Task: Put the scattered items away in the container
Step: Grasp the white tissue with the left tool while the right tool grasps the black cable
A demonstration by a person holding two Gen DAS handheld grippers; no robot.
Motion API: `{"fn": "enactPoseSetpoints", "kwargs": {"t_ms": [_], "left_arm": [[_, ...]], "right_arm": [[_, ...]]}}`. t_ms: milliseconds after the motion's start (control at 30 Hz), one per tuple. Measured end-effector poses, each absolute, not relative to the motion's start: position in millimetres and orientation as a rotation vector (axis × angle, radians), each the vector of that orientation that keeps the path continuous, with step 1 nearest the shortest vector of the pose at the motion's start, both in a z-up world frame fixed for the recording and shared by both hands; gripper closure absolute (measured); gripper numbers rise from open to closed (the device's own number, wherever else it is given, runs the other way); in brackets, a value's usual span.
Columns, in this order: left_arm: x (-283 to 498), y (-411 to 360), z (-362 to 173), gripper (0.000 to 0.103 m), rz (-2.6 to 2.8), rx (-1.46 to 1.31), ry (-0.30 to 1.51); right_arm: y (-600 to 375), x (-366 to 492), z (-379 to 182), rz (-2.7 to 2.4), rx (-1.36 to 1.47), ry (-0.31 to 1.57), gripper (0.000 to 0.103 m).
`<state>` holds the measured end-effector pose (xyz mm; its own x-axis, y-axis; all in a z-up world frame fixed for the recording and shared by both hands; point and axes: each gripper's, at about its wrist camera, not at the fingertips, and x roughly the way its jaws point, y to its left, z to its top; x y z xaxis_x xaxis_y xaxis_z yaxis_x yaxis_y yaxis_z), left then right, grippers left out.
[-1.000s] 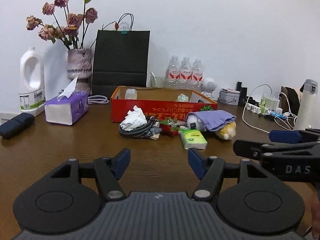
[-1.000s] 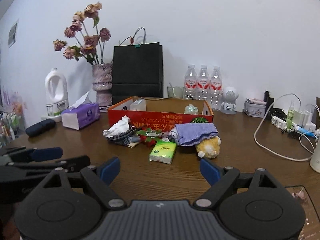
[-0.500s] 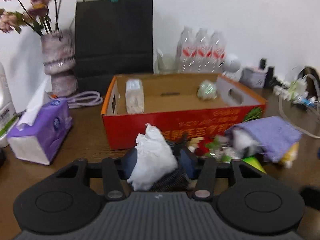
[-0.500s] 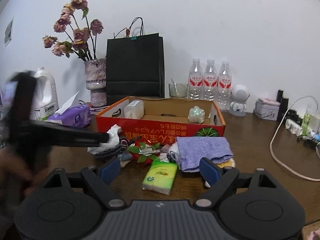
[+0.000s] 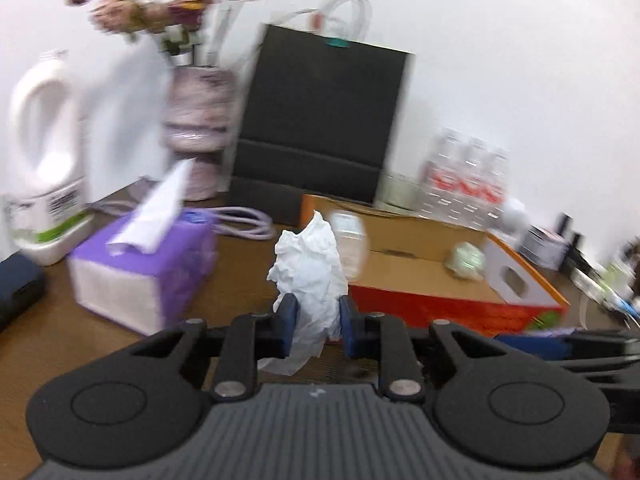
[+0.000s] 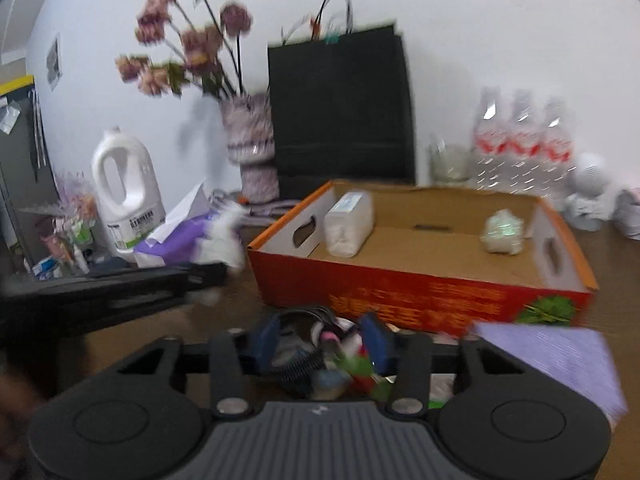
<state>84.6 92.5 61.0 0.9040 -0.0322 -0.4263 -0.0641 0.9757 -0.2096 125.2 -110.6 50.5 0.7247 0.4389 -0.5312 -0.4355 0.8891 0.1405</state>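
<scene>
Left wrist view: the crumpled white tissue (image 5: 310, 276) is pinched by the left gripper (image 5: 314, 322), jaws just closed. A tangled black cable (image 6: 302, 354) is being closed on by the right gripper (image 6: 324, 340); contact can't be told.

text: none legible | box (image 6: 420, 300) print, jug (image 6: 132, 224) label: blurred

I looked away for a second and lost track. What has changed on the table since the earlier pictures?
Both claws went forward to the pile and have just been closing. The left claw now pinches the crumpled white tissue, lifted off the pile. The right claw straddles the coiled black cable; whether it grips is unclear. The red box and its contents stayed put.
</scene>
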Motion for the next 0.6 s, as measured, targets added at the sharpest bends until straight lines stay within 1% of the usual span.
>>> {"fn": "enactPoseSetpoints", "kwargs": {"t_ms": [133, 200, 233, 267, 400, 600], "left_arm": [[82.9, 105.7, 58.1, 0.079, 0.049, -0.267, 0.458], [81.5, 107.8, 59.2, 0.079, 0.055, -0.266, 0.454], [82.5, 107.4, 59.0, 0.079, 0.056, -0.264, 0.455], [83.0, 106.8, 58.8, 0.079, 0.054, -0.262, 0.457], [81.7, 100.4, 59.5, 0.079, 0.037, -0.239, 0.449], [57.4, 79.6, 65.6, 0.079, 0.002, -0.176, 0.446]], "right_arm": [[-70.5, 168.4, 26.3, 0.397, -0.132, 0.699, 0.07], [-62.2, 174.9, 14.9, 0.349, -0.167, 0.703, 0.071], [-61.6, 173.6, 13.1, 0.349, -0.156, 0.697, 0.079], [-61.7, 171.4, 12.5, 0.36, -0.14, 0.693, 0.082], [-71.7, 153.9, 26.1, 0.404, -0.055, 0.661, 0.084], [-115.2, 97.0, 77.9, 0.416, 0.078, 0.532, 0.084]]}}
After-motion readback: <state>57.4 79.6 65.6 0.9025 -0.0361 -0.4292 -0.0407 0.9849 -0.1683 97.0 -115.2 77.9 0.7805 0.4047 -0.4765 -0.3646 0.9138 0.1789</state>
